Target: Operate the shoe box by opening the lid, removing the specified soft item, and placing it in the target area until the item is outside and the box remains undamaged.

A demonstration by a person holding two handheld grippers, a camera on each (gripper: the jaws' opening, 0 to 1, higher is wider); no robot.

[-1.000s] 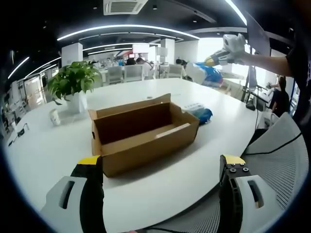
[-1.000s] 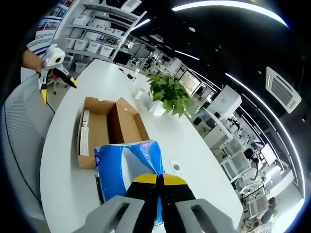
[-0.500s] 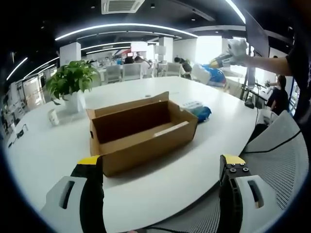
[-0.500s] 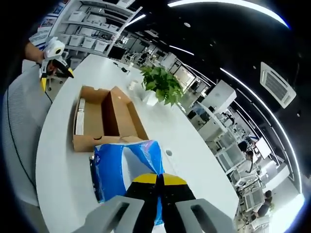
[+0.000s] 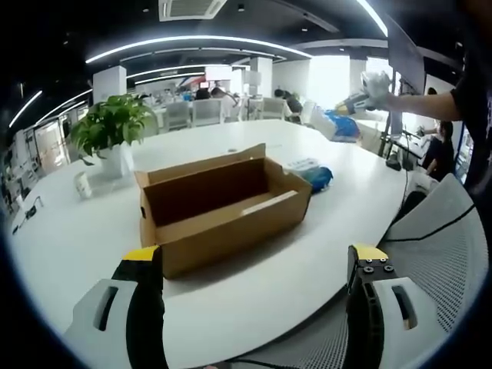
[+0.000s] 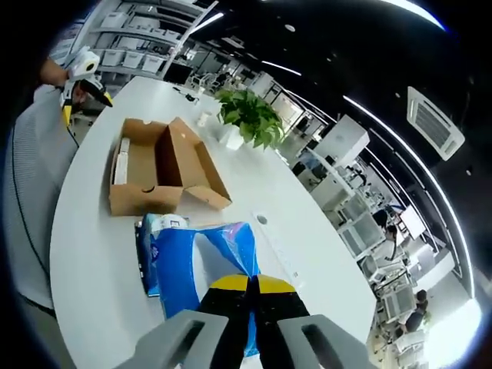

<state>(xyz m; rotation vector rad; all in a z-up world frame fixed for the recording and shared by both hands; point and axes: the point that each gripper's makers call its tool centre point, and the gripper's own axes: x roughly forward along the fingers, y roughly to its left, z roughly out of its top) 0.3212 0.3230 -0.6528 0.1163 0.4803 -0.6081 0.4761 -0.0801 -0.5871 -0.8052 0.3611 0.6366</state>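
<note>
The brown shoe box (image 5: 223, 207) stands open on the white table (image 5: 69, 246), with a pale flat piece (image 5: 265, 204) along its inner wall. My left gripper (image 5: 255, 261) hovers open before the near table edge, nothing between its jaws. In the right gripper view the box (image 6: 157, 165) lies up and to the left. My right gripper (image 6: 250, 286) is shut on a soft blue and white pack (image 6: 204, 265), held in the air above the table. The right gripper (image 5: 361, 94) with that pack (image 5: 338, 123) also appears far right in the left gripper view.
A second blue pack (image 5: 317, 178) lies on the table just right of the box, also seen as a blue pack (image 6: 147, 257) under the held one. A potted plant (image 5: 115, 127) and a small cup (image 5: 83, 184) stand at the back left. A mesh chair (image 5: 438, 254) is near right.
The right gripper has carried the blue pack farther from the box, along the table and away from the left gripper. The left gripper has stayed open and nearly still.
</note>
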